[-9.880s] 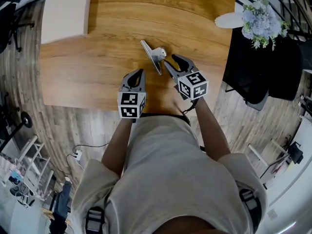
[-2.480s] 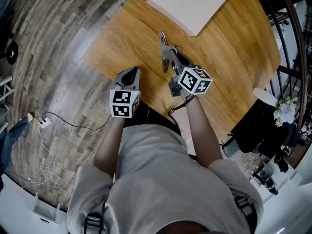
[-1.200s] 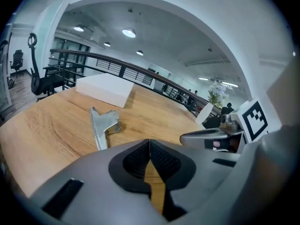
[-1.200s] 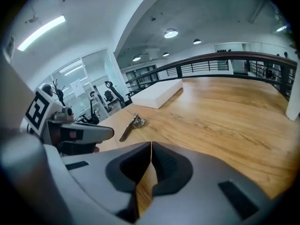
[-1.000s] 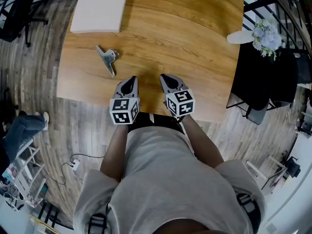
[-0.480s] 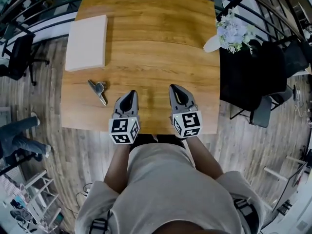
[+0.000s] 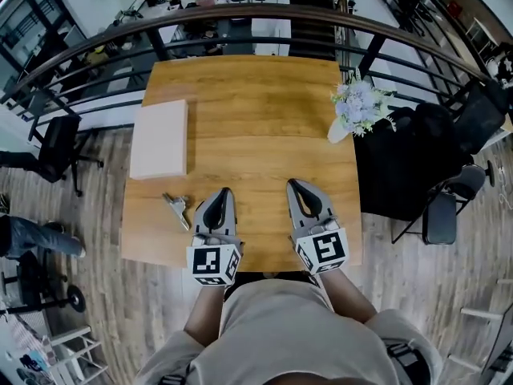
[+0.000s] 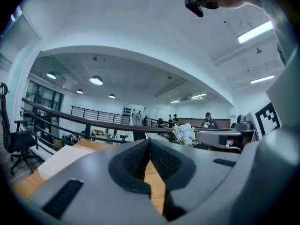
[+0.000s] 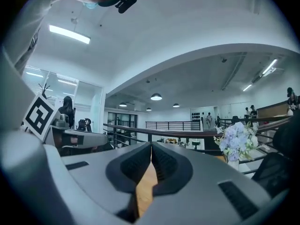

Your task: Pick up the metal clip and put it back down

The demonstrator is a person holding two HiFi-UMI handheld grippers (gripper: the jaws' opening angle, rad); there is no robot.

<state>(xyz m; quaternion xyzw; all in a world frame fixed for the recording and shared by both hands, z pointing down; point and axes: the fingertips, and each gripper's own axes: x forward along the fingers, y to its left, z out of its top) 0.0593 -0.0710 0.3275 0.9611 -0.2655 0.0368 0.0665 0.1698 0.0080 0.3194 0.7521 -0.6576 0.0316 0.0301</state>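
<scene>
- Grey metal clip [image 7: 175, 205] lies flat on the wooden table [image 7: 256, 135] by its near-left corner, at nine o'clock from the left gripper [image 7: 224, 192] and apart from it.
- Left gripper and right gripper [image 7: 294, 184] hang side by side over the table's near edge, each with its jaws pressed together on nothing.
- White board [image 7: 159, 138] lies at twelve o'clock from the clip.
- Flowers [image 7: 358, 107] stand at the table's right edge.
- Dark railing [image 7: 240, 14] curves round the far side, and a black chair [image 7: 56, 143] stands at nine o'clock.
- Since half a second ago, clip and board keep their places, while more railing and more of the room show.
</scene>
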